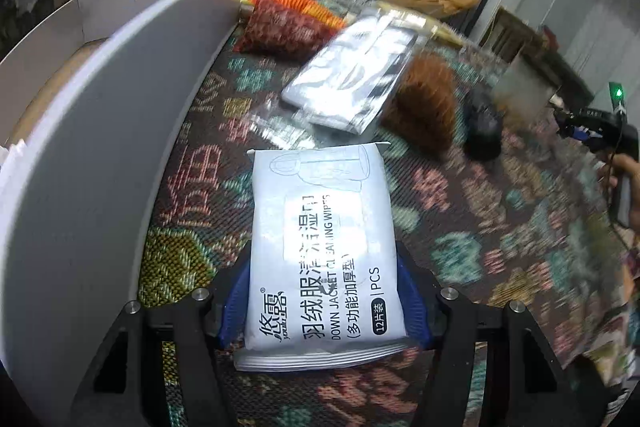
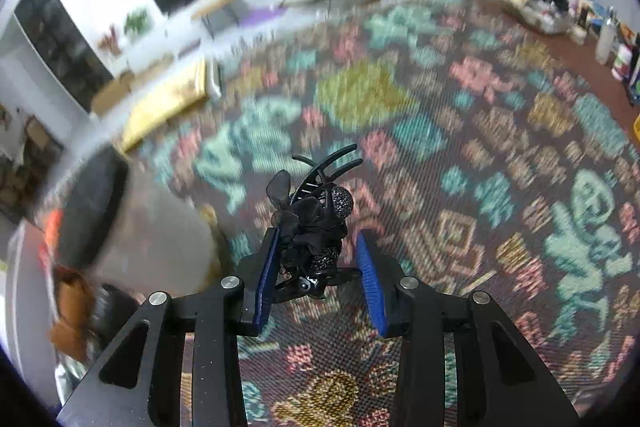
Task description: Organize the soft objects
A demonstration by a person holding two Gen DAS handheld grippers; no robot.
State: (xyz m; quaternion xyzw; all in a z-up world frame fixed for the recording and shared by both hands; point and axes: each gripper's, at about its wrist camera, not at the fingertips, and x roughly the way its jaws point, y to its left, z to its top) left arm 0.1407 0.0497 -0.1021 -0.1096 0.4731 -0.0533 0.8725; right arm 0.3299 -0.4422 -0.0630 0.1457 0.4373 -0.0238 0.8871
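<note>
The wipes pack [image 1: 324,255] sits between the left gripper [image 1: 326,301]'s blue pads, jaws about half open and pressed on its near sides, most of it jutting forward over the patterned cloth [image 1: 460,227]; being soft, it could sag or slide out if tilted toward the white box wall [image 1: 100,147] on the left. The right gripper [image 2: 320,267] is nearly closed on a black hair clip [image 2: 316,223], which seems to lean on the left pad; it may twist free. Farther off lie a silver pouch [image 1: 352,75] and brown furry item [image 1: 424,107].
</note>
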